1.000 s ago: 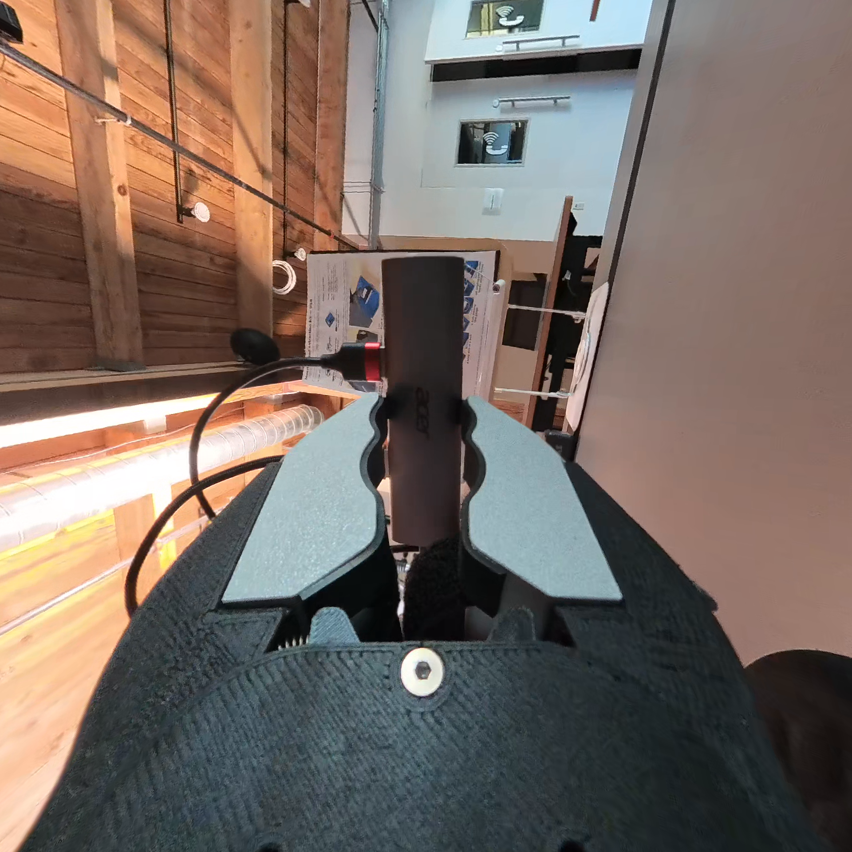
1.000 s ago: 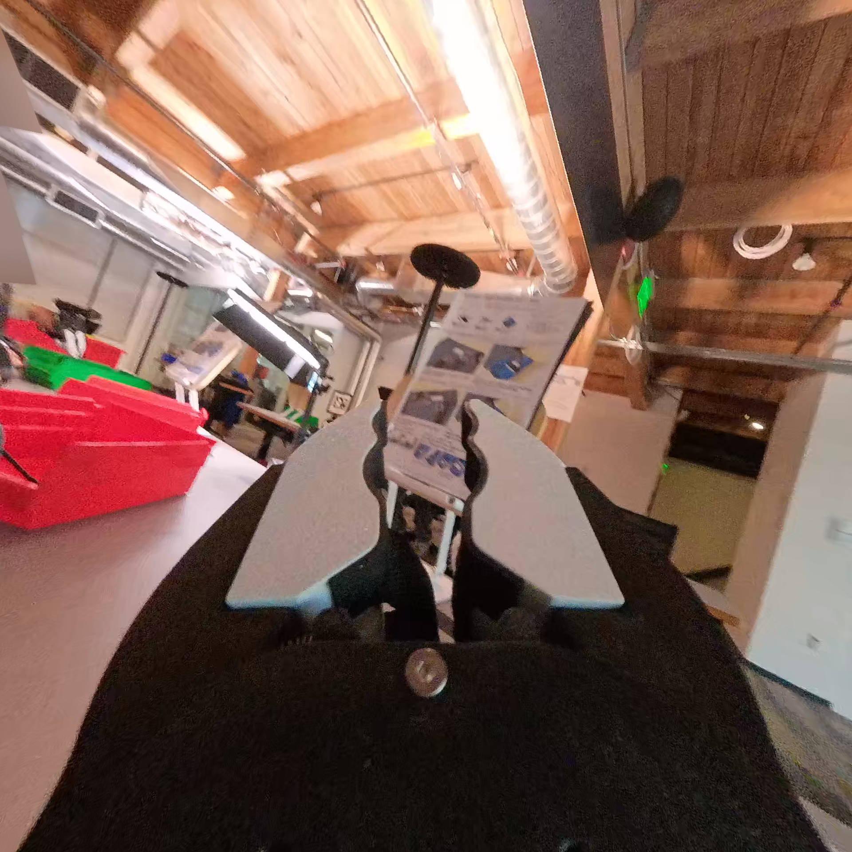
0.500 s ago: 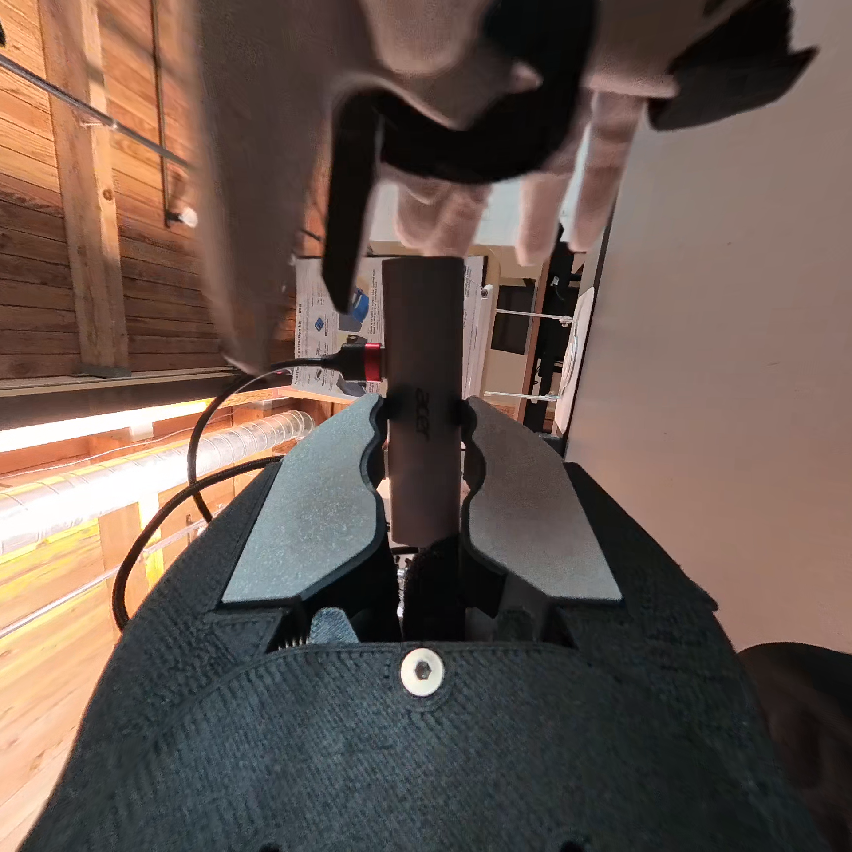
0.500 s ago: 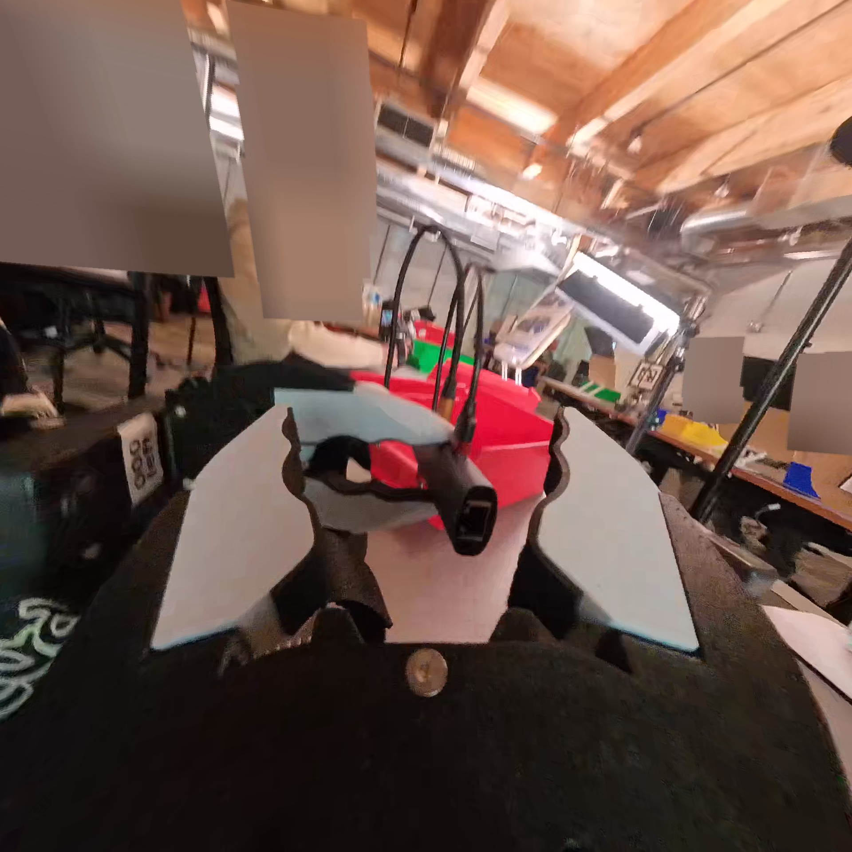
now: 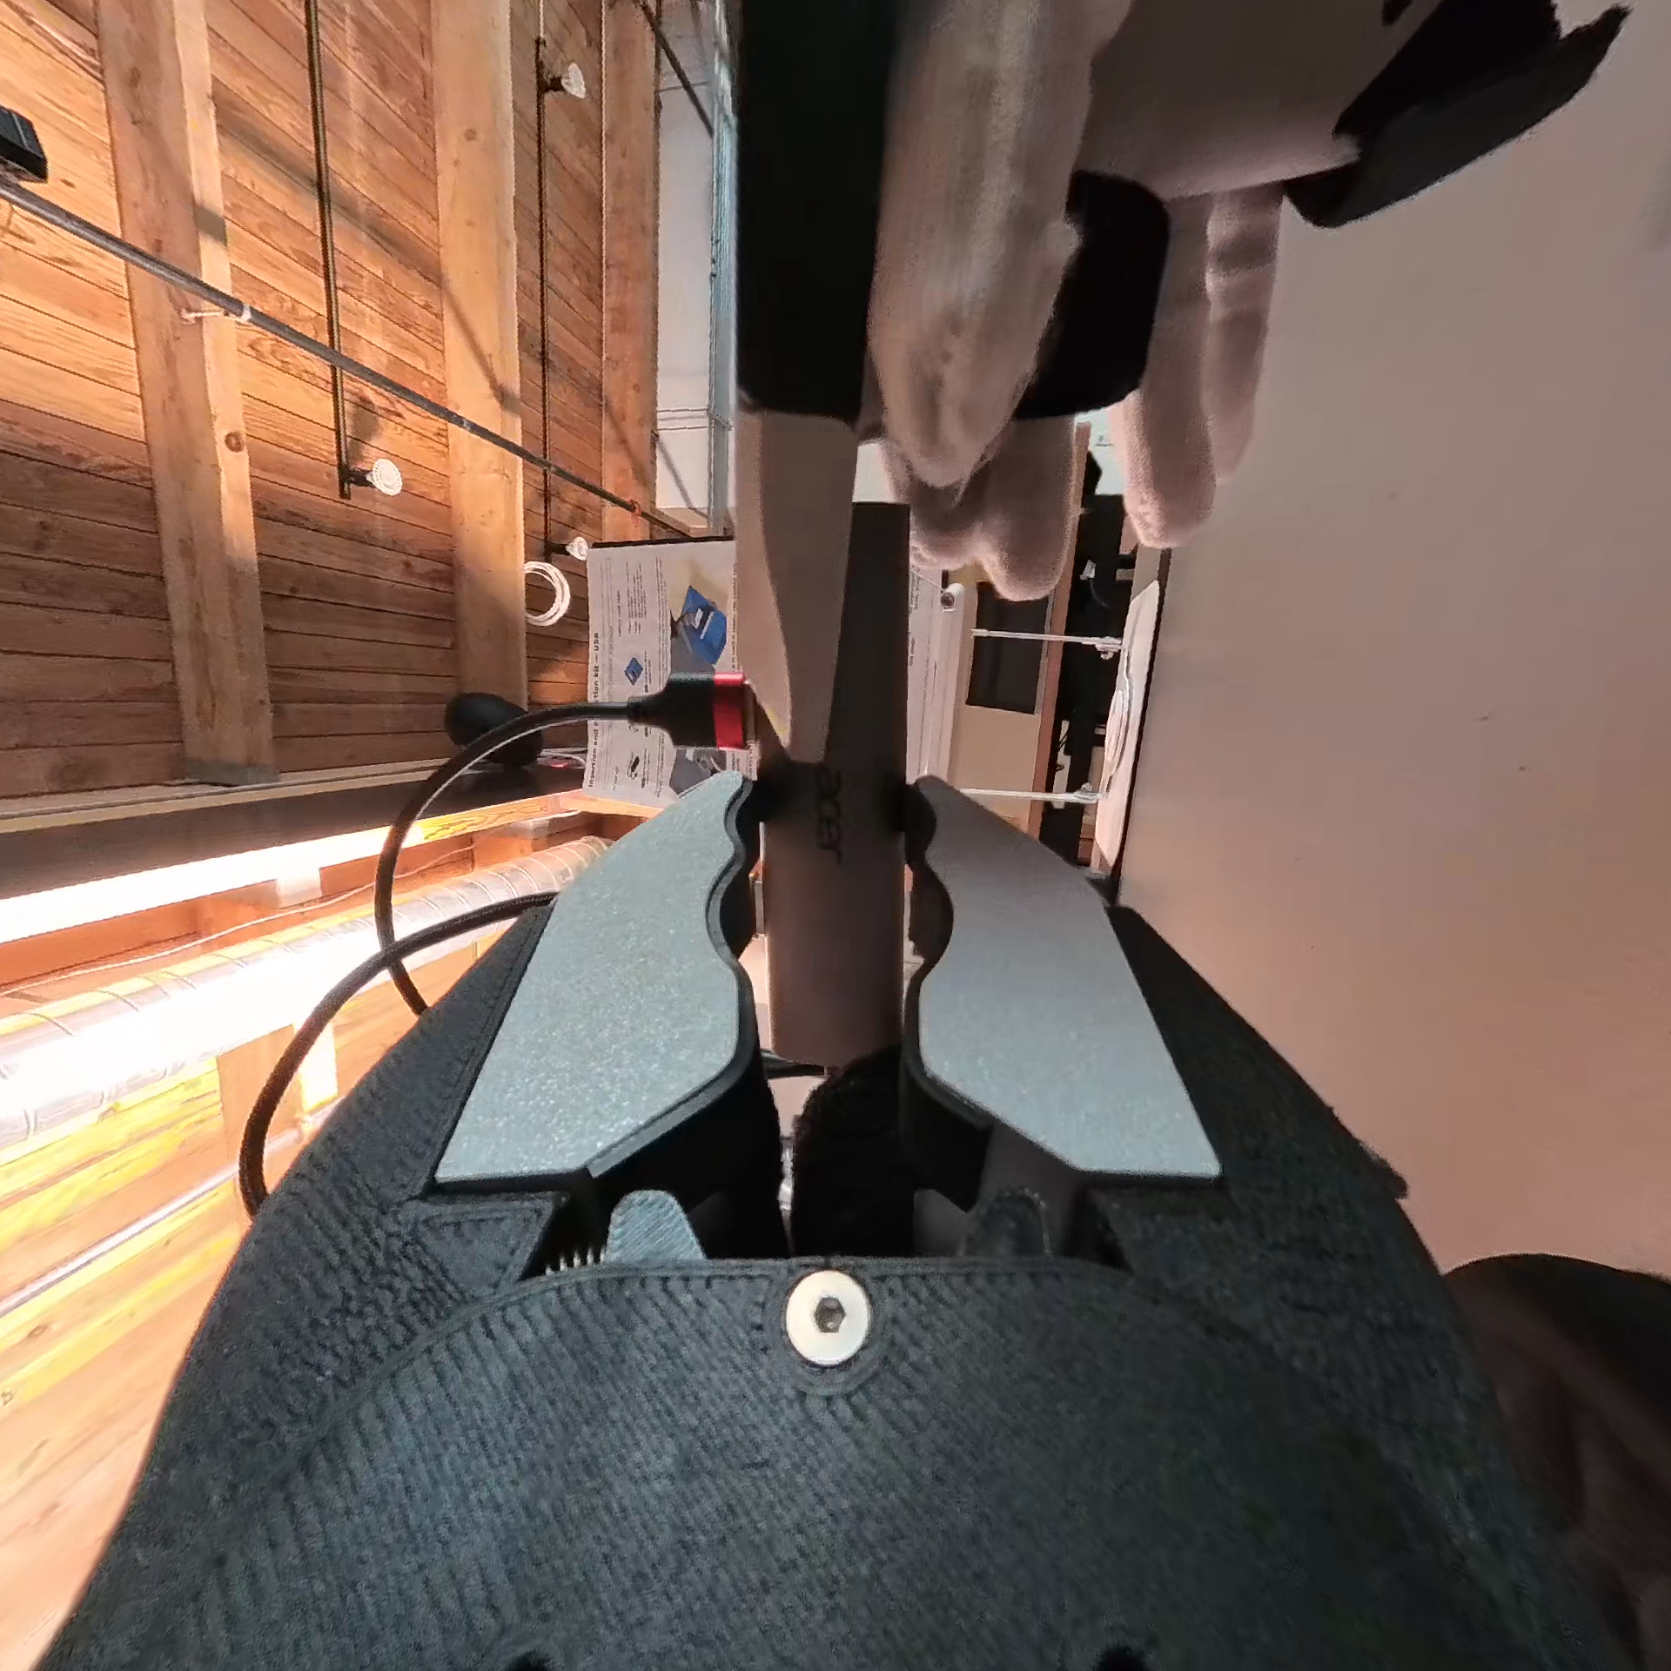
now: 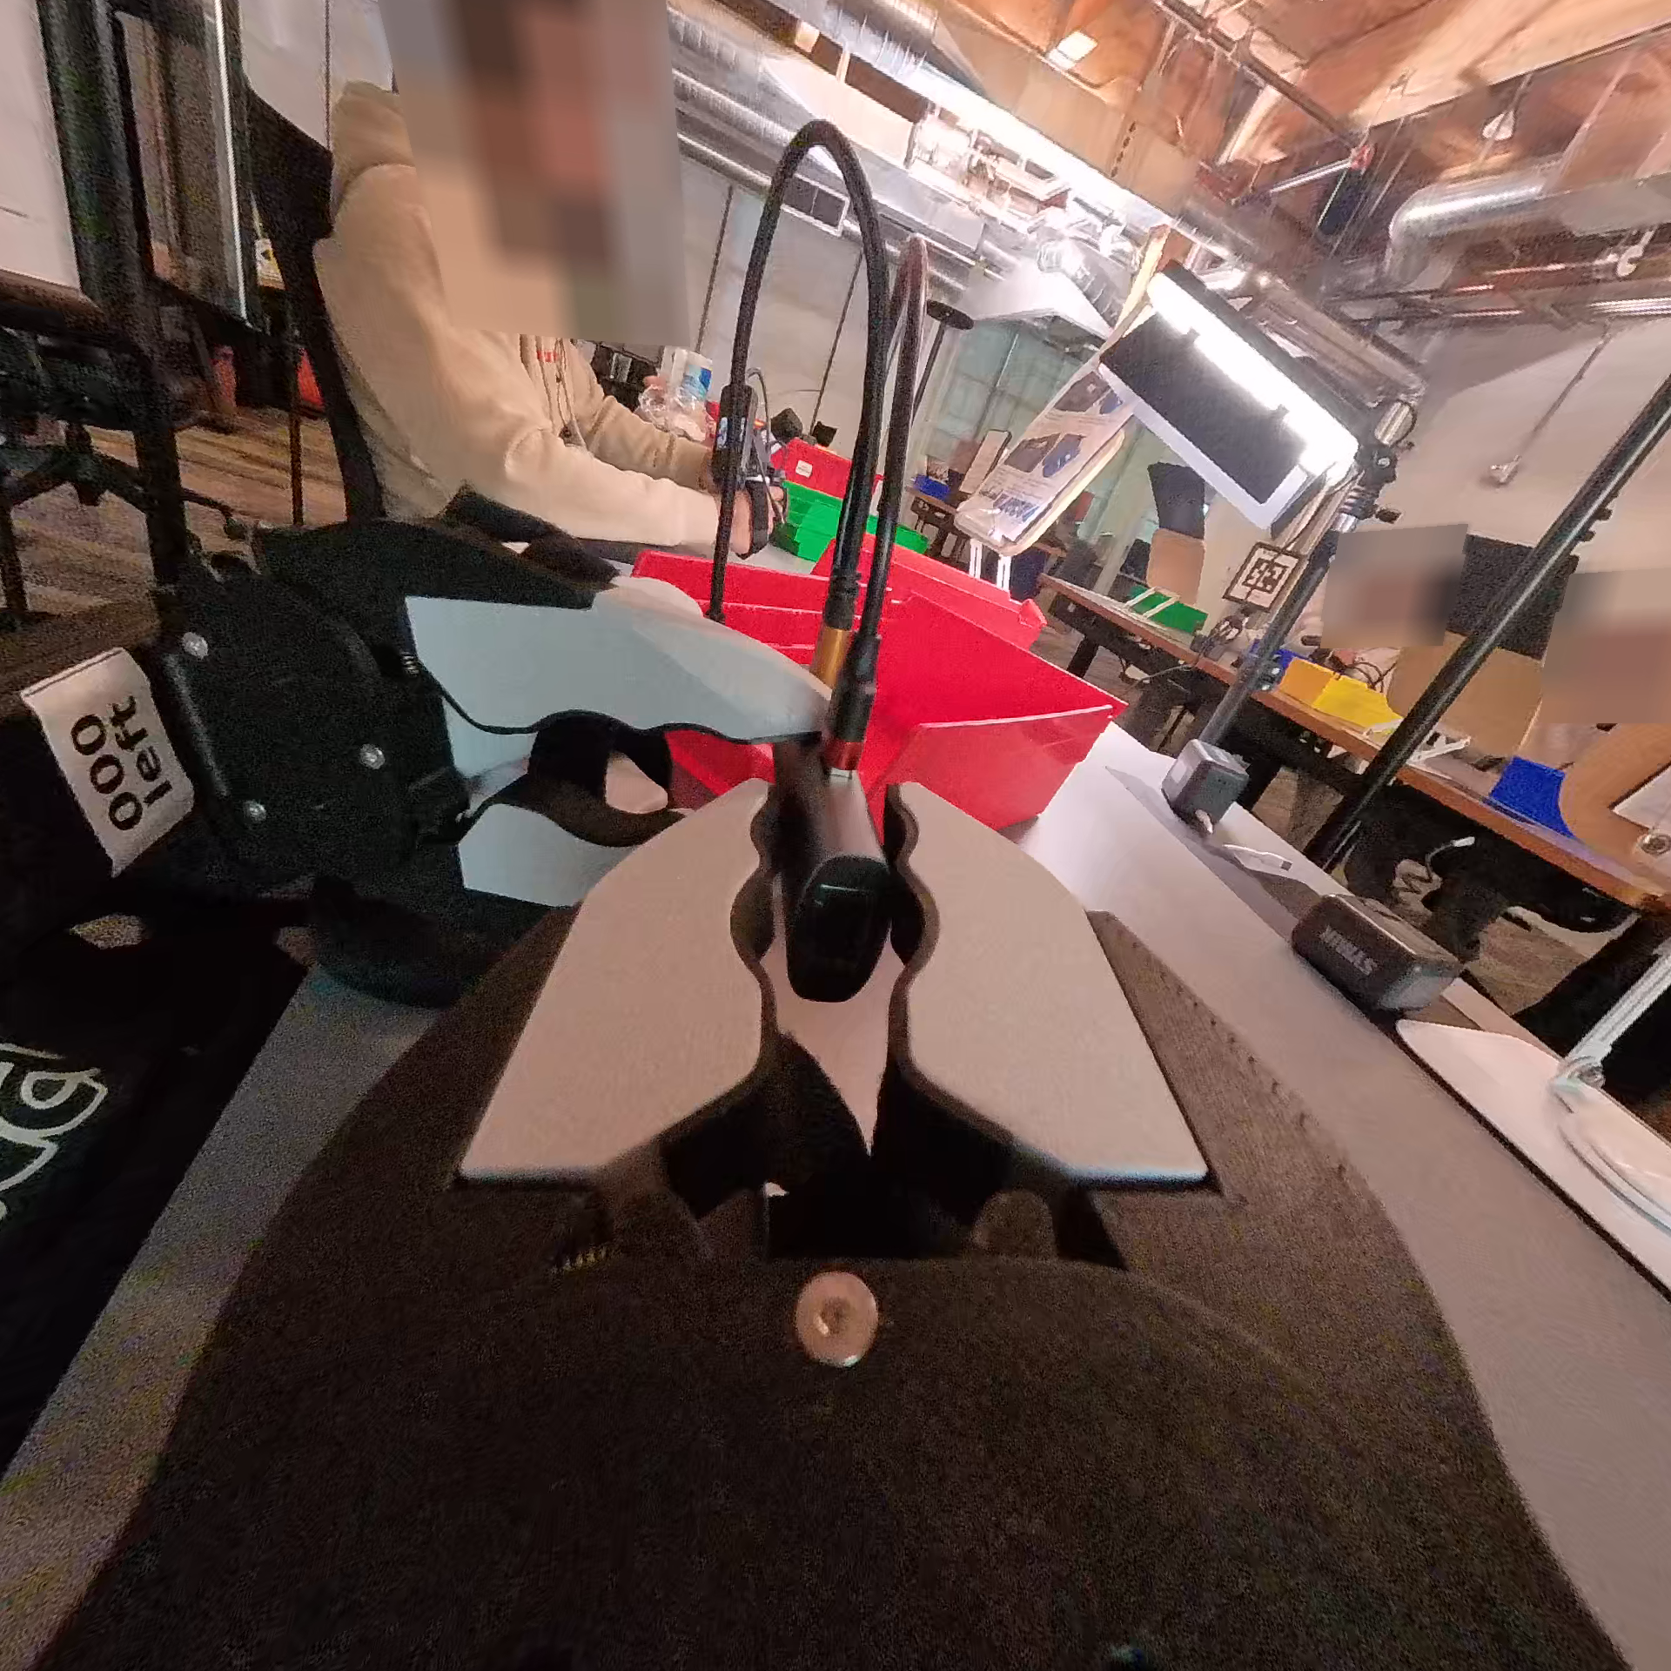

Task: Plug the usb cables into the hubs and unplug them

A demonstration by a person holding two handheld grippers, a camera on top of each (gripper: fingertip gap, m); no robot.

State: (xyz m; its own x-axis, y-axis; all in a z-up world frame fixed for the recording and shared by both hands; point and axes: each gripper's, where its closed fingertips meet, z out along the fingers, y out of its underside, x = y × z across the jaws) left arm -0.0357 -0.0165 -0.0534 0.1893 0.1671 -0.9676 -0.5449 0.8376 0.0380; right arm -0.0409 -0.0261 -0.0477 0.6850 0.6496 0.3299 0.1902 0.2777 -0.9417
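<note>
The left tool (image 5: 832, 796) is clamping one grey hub (image 5: 836, 913), held in the air above the desk (image 6: 1130, 868). The right tool (image 6: 827, 814) is closing on the same hub's end. Three black cables (image 6: 868, 362) are sitting in the hub; one has a red plug (image 5: 728, 710). Two red bins (image 6: 949, 696) are standing behind.

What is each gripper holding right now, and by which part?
Left gripper clamps the grey hub around its middle. Right gripper closes on the hub's end.
</note>
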